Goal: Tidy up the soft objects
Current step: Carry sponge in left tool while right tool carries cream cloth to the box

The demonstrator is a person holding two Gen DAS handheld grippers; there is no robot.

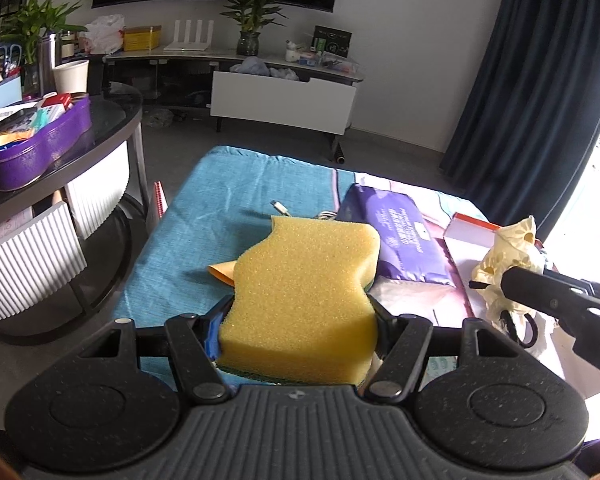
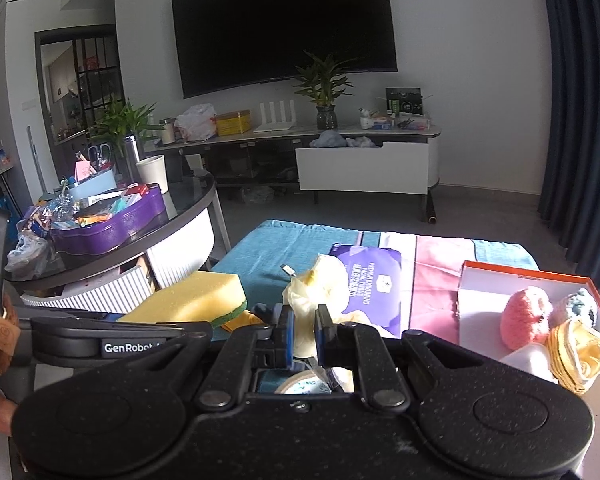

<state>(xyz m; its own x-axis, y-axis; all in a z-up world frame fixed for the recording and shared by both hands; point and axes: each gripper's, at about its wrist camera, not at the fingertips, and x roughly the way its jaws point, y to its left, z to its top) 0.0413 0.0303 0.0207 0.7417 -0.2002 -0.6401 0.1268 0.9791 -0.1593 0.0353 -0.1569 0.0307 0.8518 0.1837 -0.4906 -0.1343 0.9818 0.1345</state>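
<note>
Yellow foam with a green scouring layer beneath: the sponge (image 1: 300,300) sits between the pads of the left gripper (image 1: 300,320), jaws roughly half open and pressing its two sides, the sponge clear of the teal cloth (image 1: 220,200) below it. The right gripper (image 2: 303,332) has its jaws nearly shut on a crumpled pale yellow glove (image 2: 314,284), which bunches up ahead of the fingertips. Just beyond that gripper lies a purple tissue pack (image 2: 370,288) on the cloth. To its right stands an orange-rimmed box (image 2: 520,276) holding a pink knitted toy (image 2: 528,320), a blue knitted item (image 2: 578,306) and a yellow bundle (image 2: 580,356). Left of both grippers, a round table (image 2: 188,208) carries a purple tin (image 2: 112,228).
</note>
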